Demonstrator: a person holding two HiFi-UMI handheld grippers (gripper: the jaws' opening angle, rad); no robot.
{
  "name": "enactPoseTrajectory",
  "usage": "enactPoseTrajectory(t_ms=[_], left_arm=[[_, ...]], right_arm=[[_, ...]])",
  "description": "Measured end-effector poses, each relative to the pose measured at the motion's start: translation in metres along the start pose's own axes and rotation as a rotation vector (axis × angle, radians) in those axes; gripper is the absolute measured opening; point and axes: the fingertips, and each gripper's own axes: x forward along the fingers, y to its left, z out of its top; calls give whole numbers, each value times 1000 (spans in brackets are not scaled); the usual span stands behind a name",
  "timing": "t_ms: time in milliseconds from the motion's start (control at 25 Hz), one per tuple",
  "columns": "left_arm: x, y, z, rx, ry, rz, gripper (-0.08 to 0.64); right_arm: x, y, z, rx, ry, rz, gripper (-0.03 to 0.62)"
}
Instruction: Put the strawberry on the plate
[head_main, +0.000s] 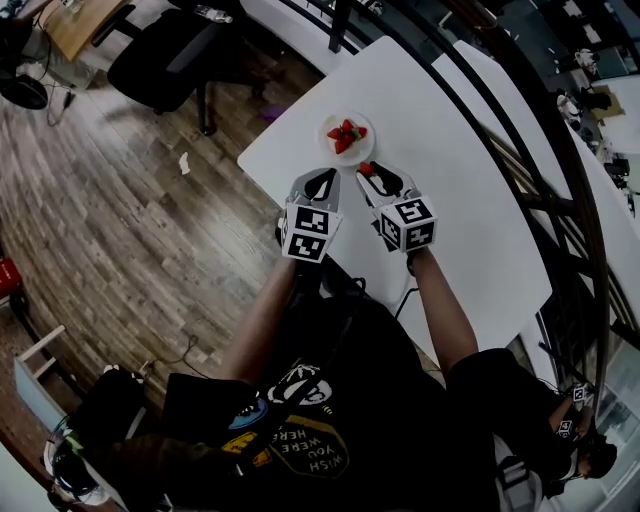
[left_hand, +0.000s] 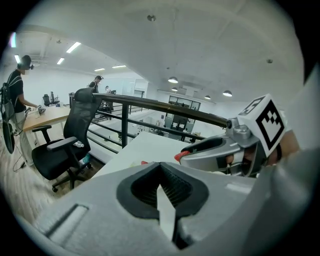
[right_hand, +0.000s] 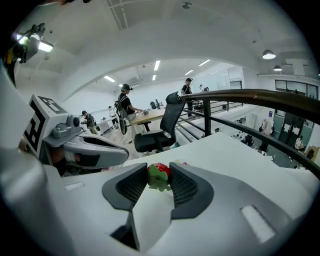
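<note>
A small white plate (head_main: 366, 123) stands on the white table (head_main: 450, 190), with cut strawberries (head_main: 344, 134) lying on it. Just short of the plate, my right gripper (head_main: 371, 176) is shut on a red strawberry (head_main: 366, 169). In the right gripper view the same strawberry (right_hand: 160, 170) sits between the dark pads (right_hand: 183, 186) with its green leaves towards the camera, held by my right gripper (right_hand: 159, 176). My left gripper (head_main: 320, 186) hovers beside it on the left, above the table's near-left edge. The left gripper (left_hand: 160, 166) has its tips together with nothing between them.
The table's left edge drops to a wooden floor (head_main: 120, 200). A black office chair (head_main: 160, 50) stands beyond that edge. A dark railing (head_main: 560, 190) runs along the table's right side. People stand at desks (right_hand: 145, 116) far behind.
</note>
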Motion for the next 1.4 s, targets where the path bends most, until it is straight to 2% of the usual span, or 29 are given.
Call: enactPoseTrajectory(t_ms=[360,800,1000,1200,1400], left_arm=[[32,14,-6,-45,40,-12,5],[70,27,-33,-65,104,-29,5],[85,32,-47,-35,148,-38,5],[89,36,-57,-87,162,-39,5],[83,34,-62,-90,167,-43,5]], right_arm=[[27,-13,-1,-15,46,-2,141],[64,-39,-33,-18,127,-26,140],[79,-46,-45,-20,158,-34,141],[90,-50,-57,-31,193,-57,140],[102,-55,-72,-49,215,-61,140]])
